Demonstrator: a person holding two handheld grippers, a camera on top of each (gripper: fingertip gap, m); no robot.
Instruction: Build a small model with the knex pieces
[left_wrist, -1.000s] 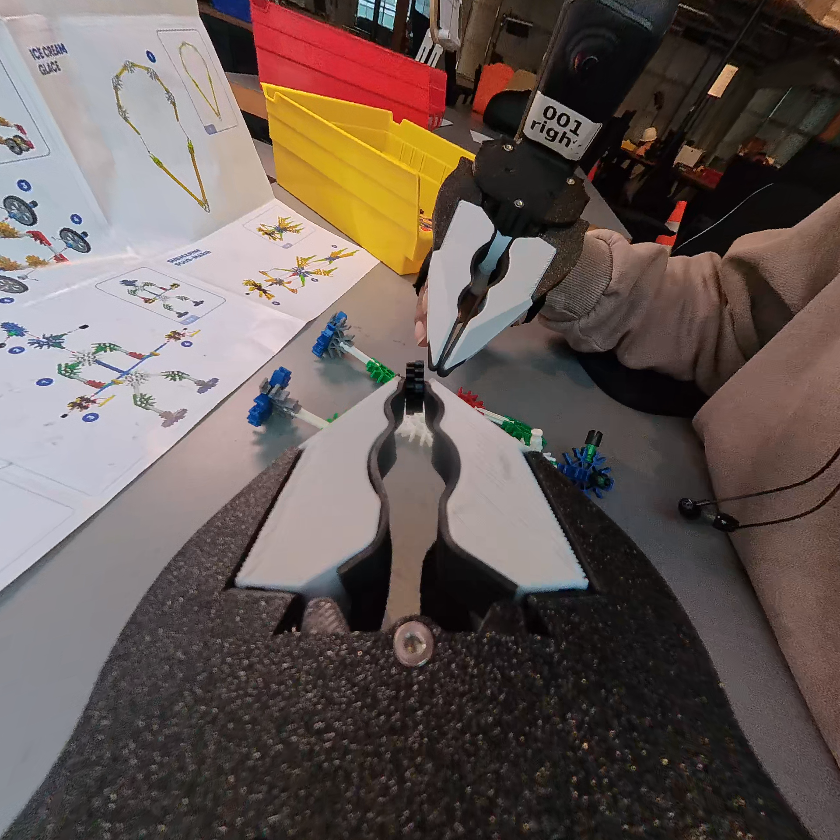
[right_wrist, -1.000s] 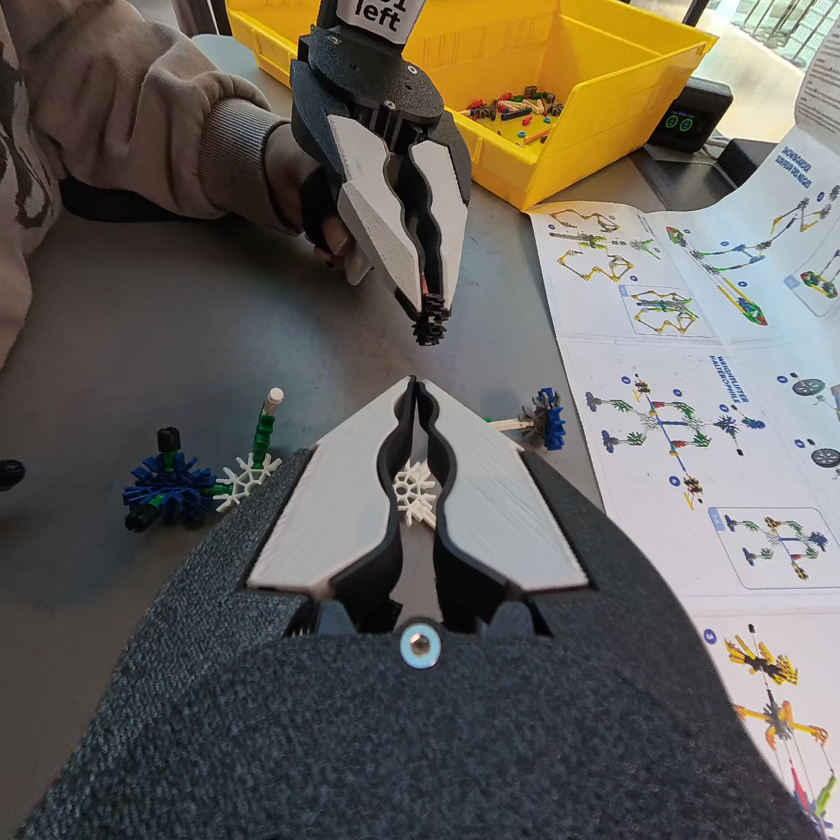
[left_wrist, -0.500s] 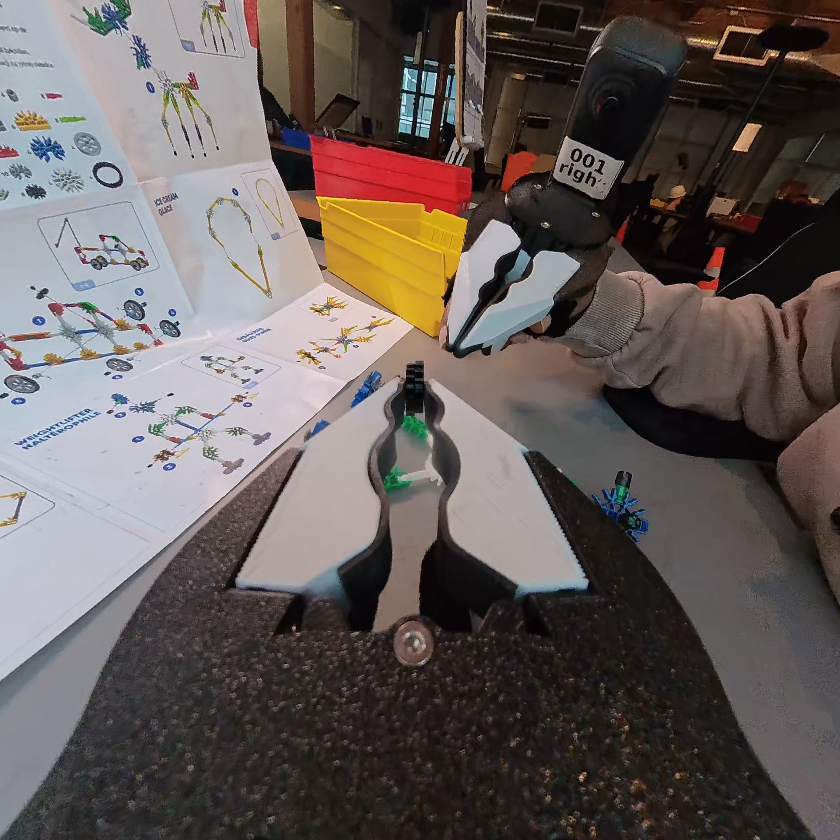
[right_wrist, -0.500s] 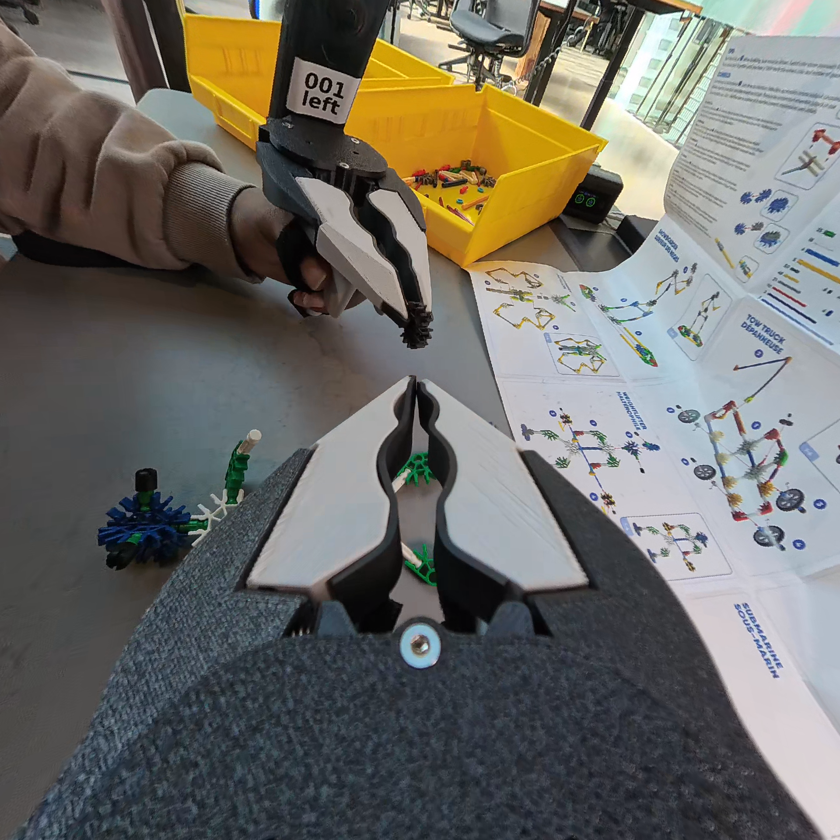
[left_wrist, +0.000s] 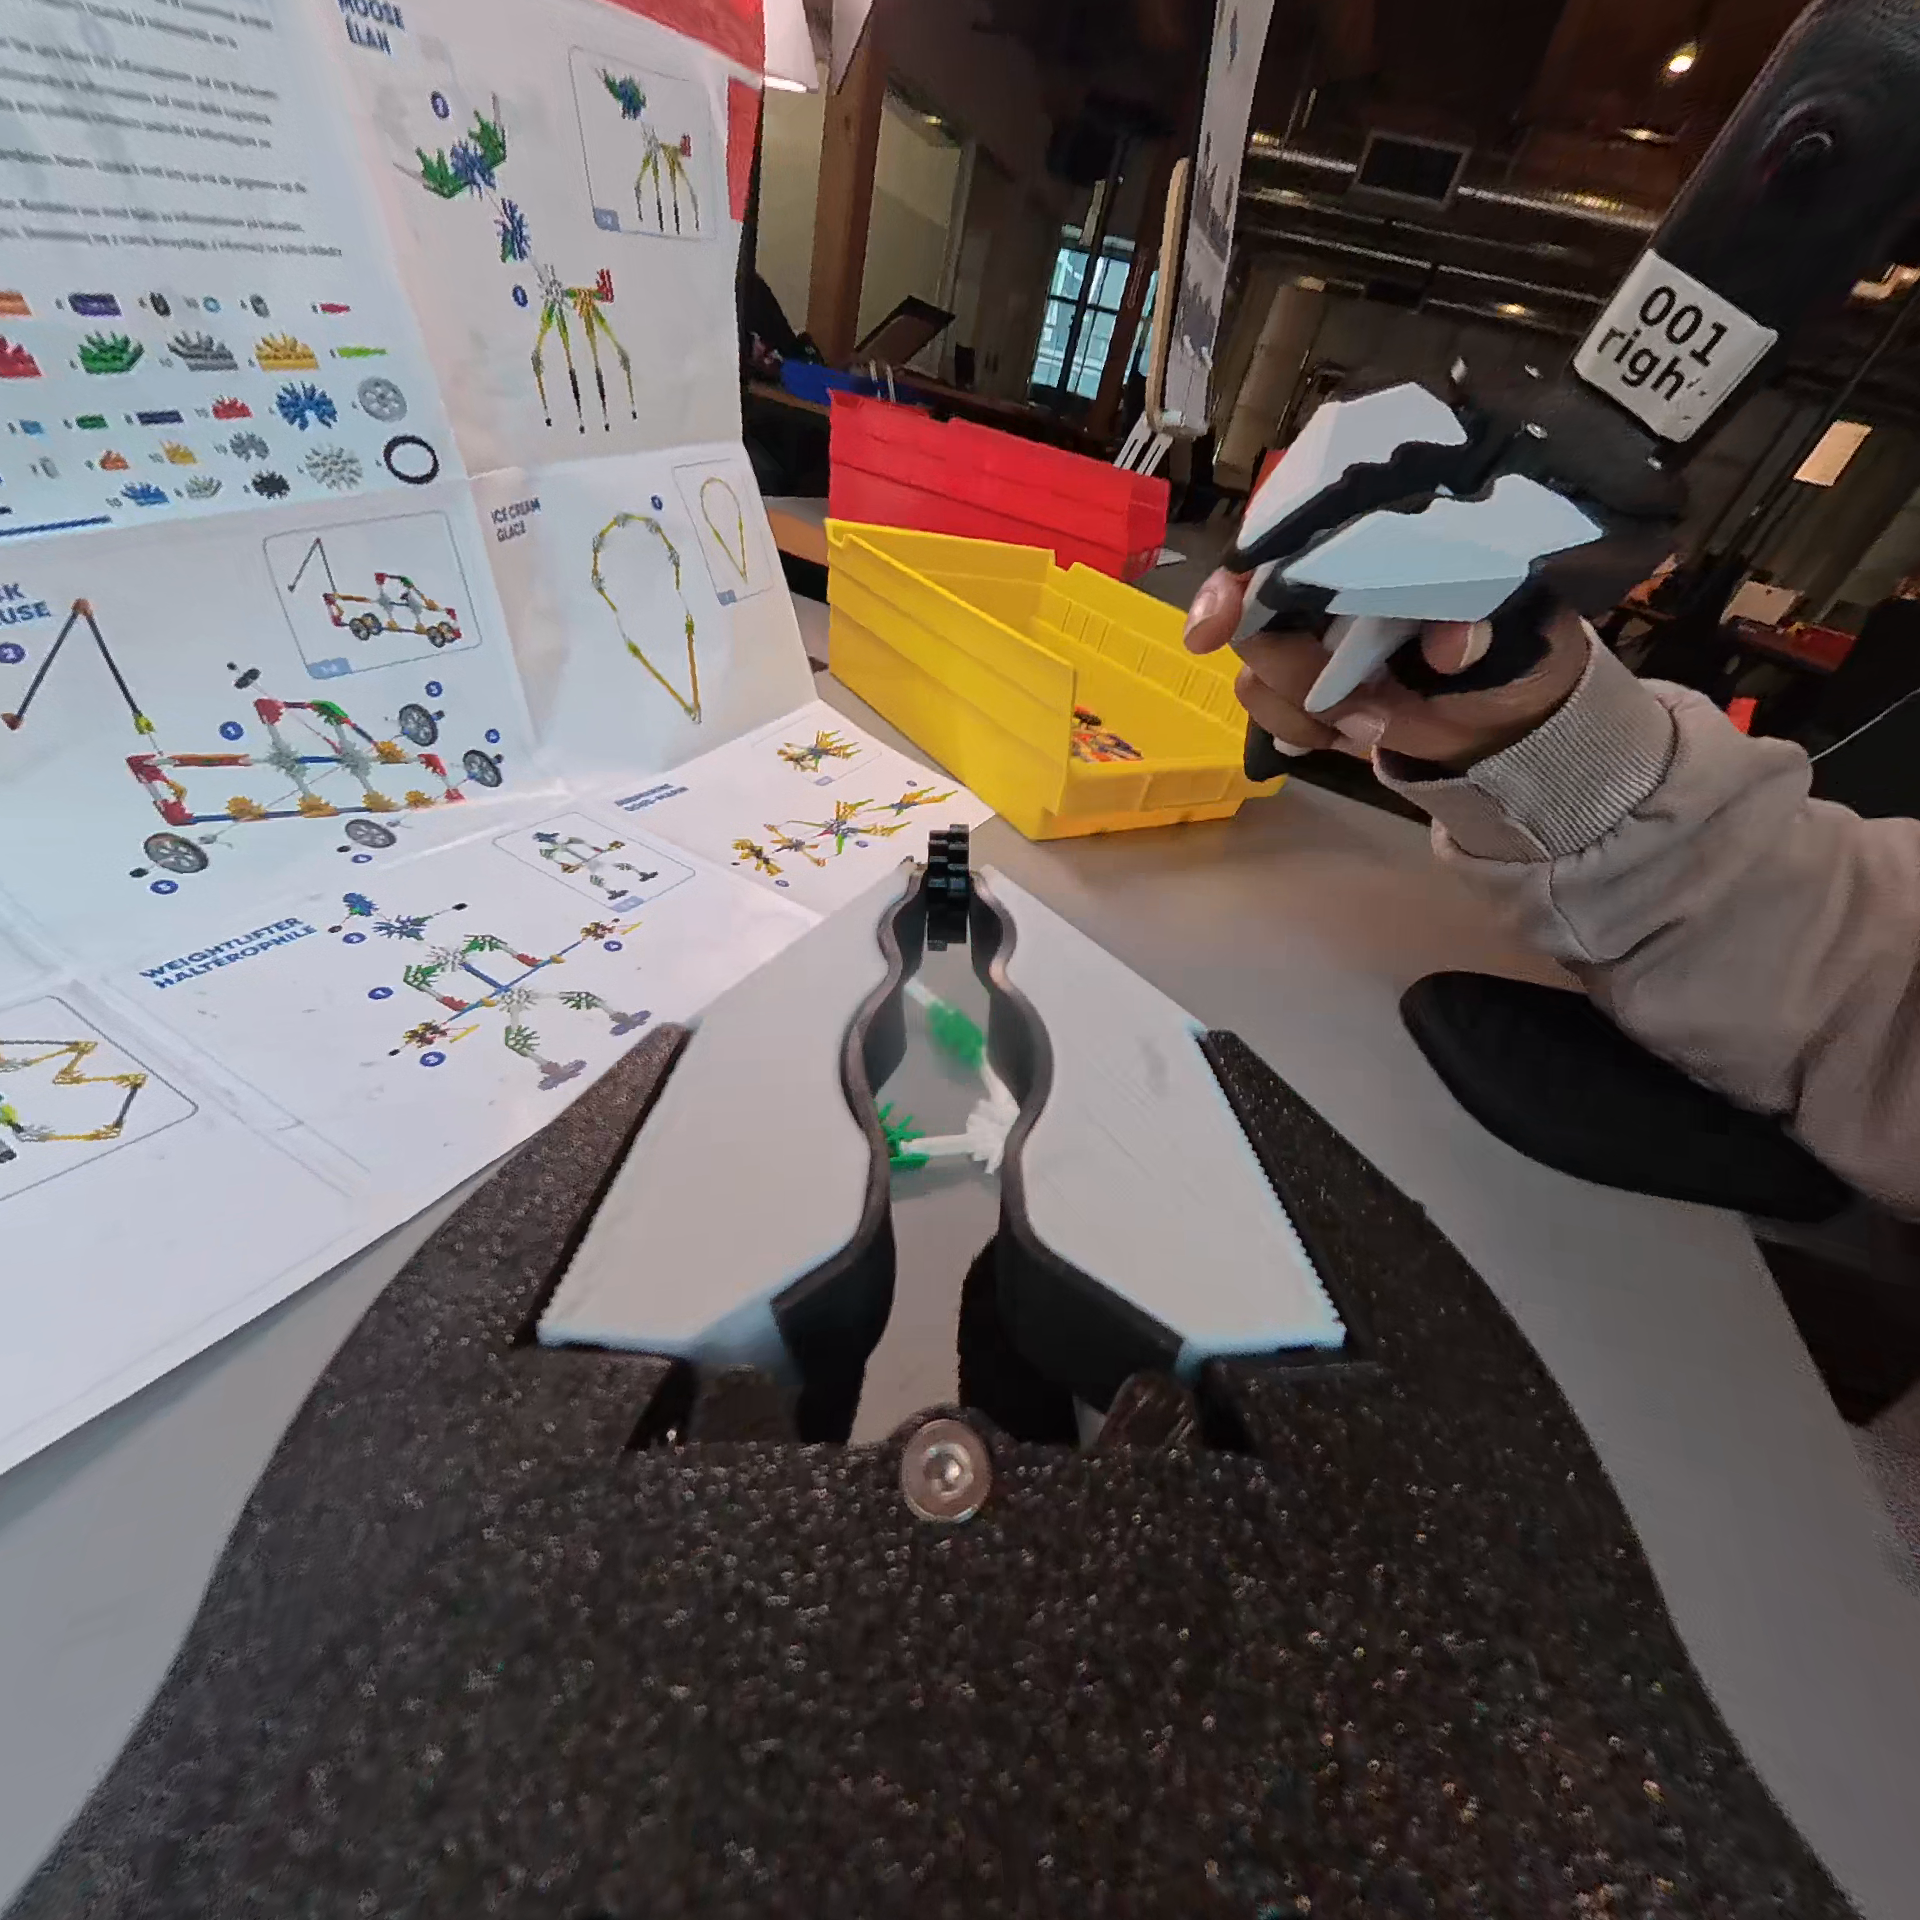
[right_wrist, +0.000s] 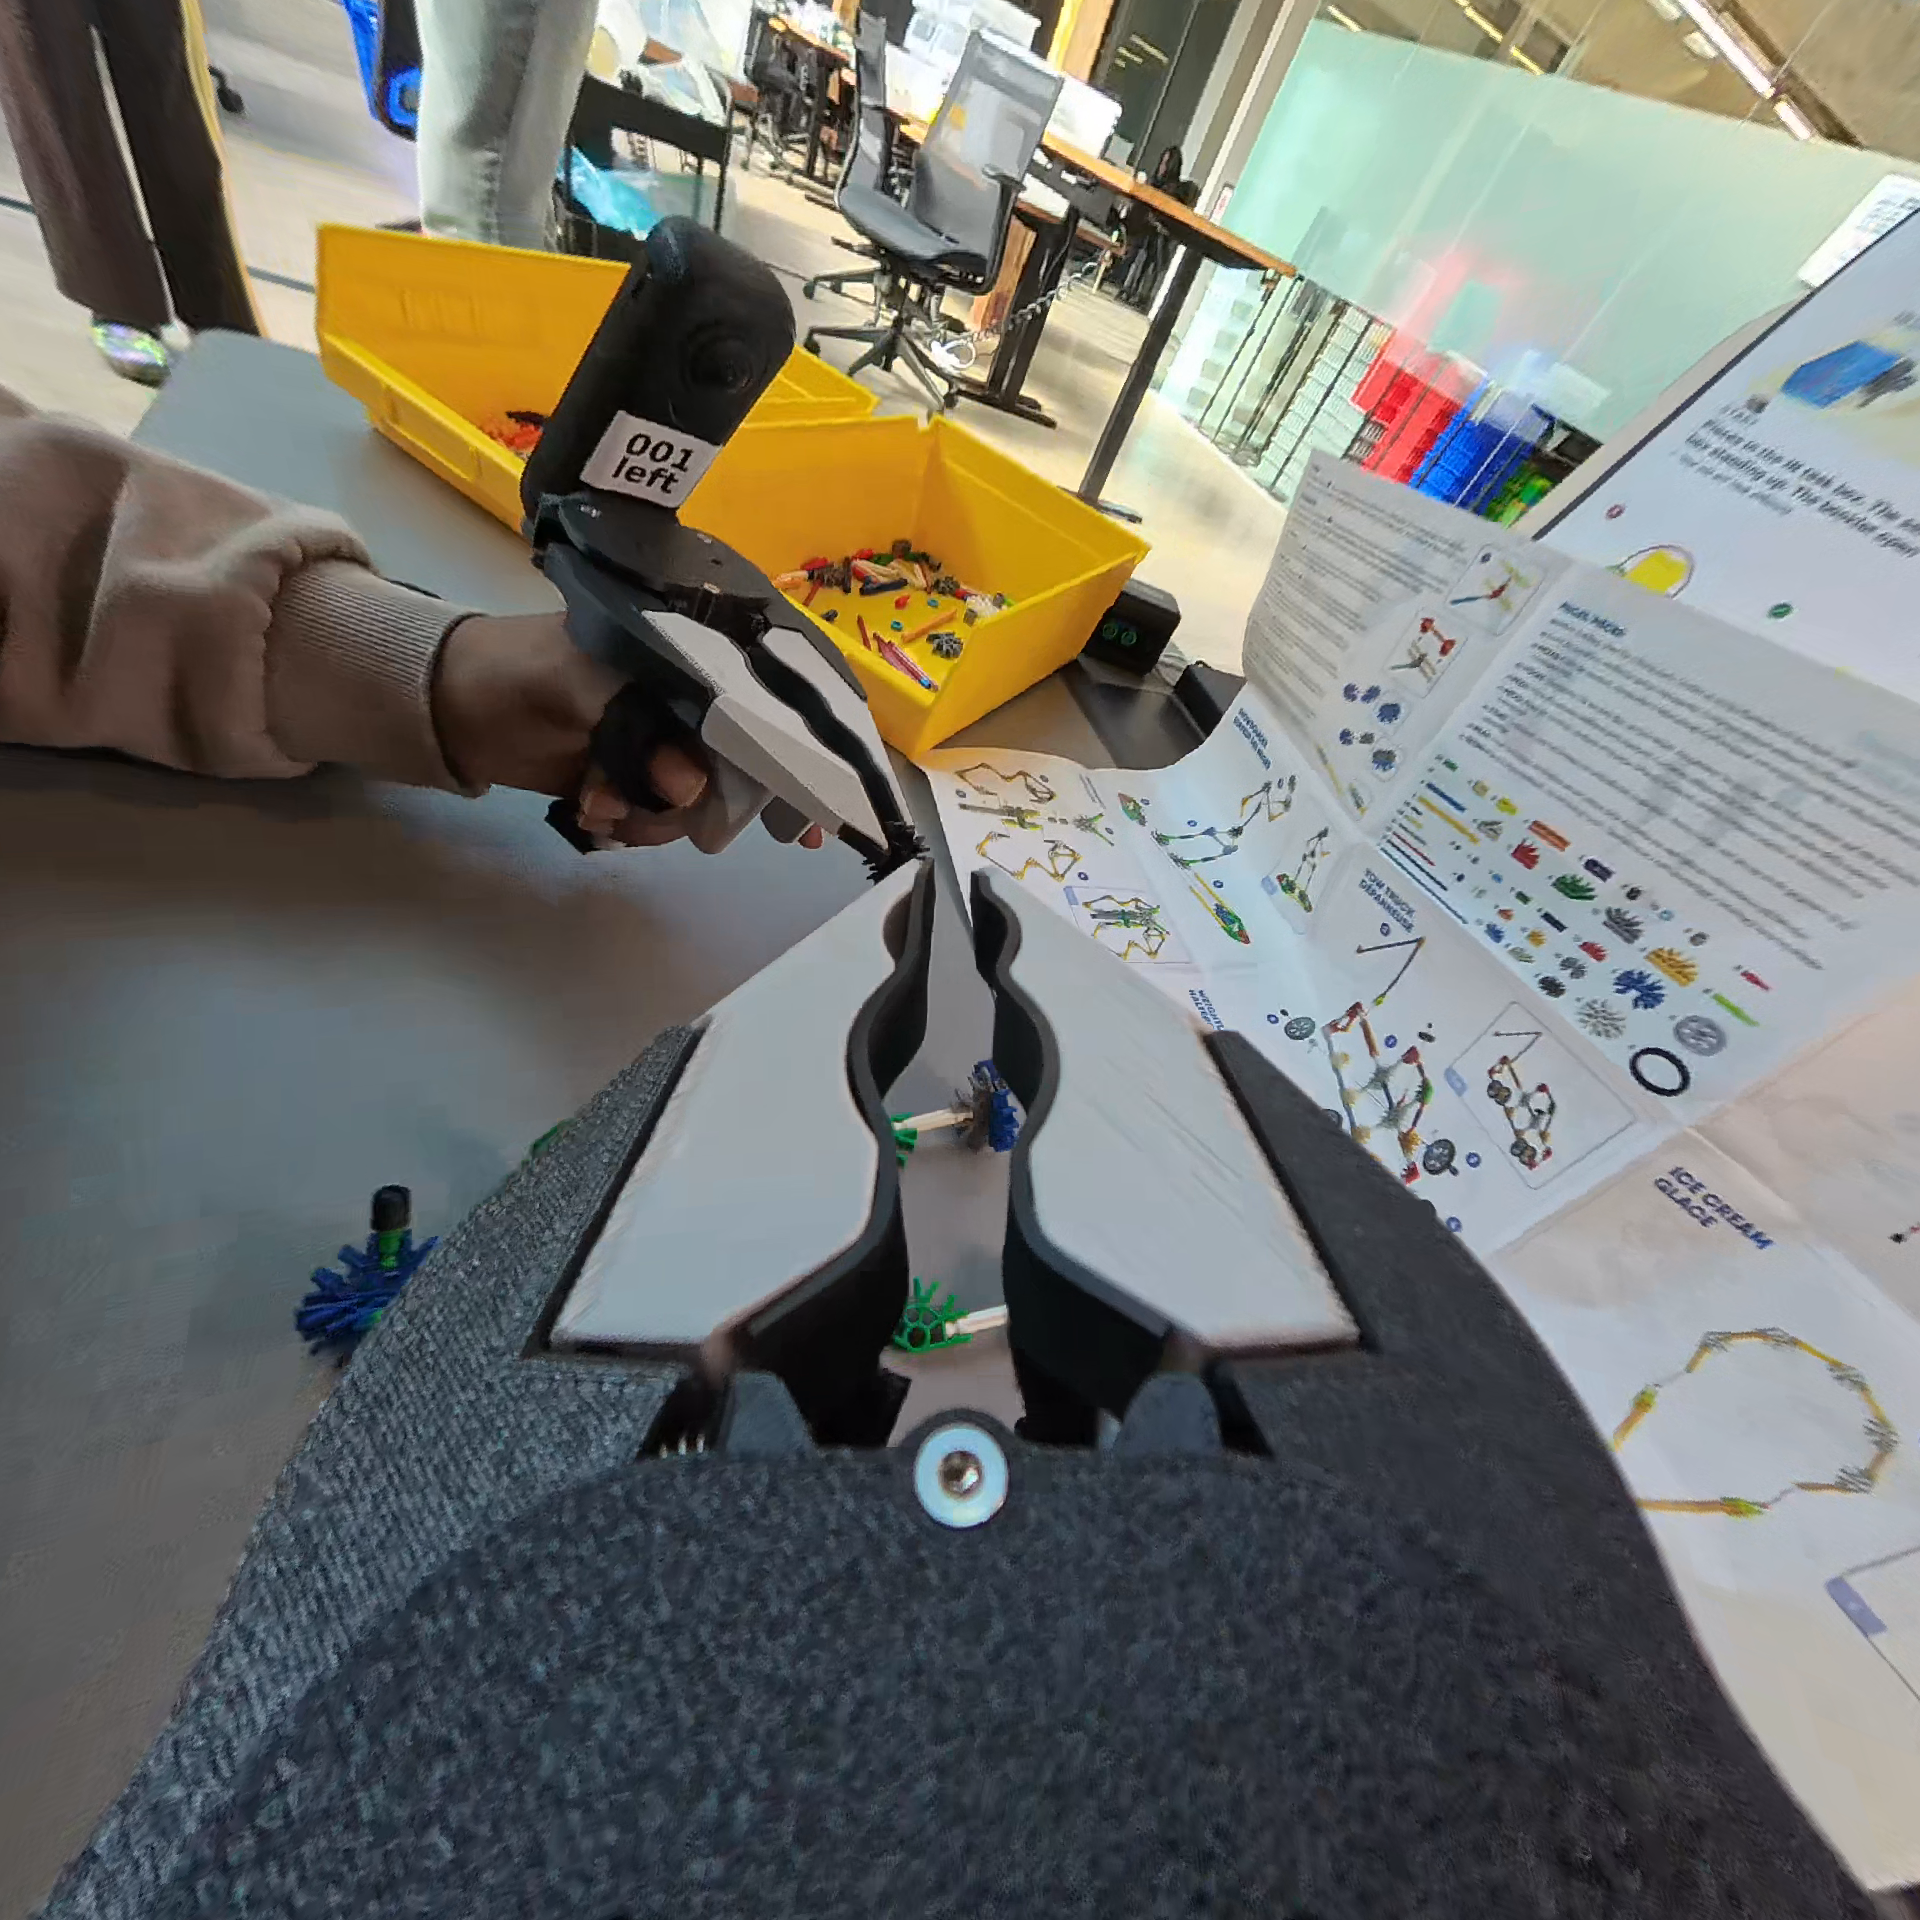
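My left gripper (left_wrist: 948, 883) has its jaws clamped on a small black toothed connector (left_wrist: 947, 869), pinched edge-on at the very tips, probably so its rim stays free. It hangs above the grey counter (left_wrist: 1299, 935), with green and white rod pieces (left_wrist: 951, 1081) lying on the counter below the jaws. My right gripper (right_wrist: 951, 894) has its jaws slightly parted and empty, tips just beside the black connector. Beneath it lie a blue and grey connector on a rod (right_wrist: 982, 1107) and a green connector (right_wrist: 925, 1325). A blue spiky cluster (right_wrist: 353, 1283) sits to the left. A folded instruction sheet (left_wrist: 312, 727) stands propped for viewing beside a yellow parts bin (right_wrist: 935, 582).
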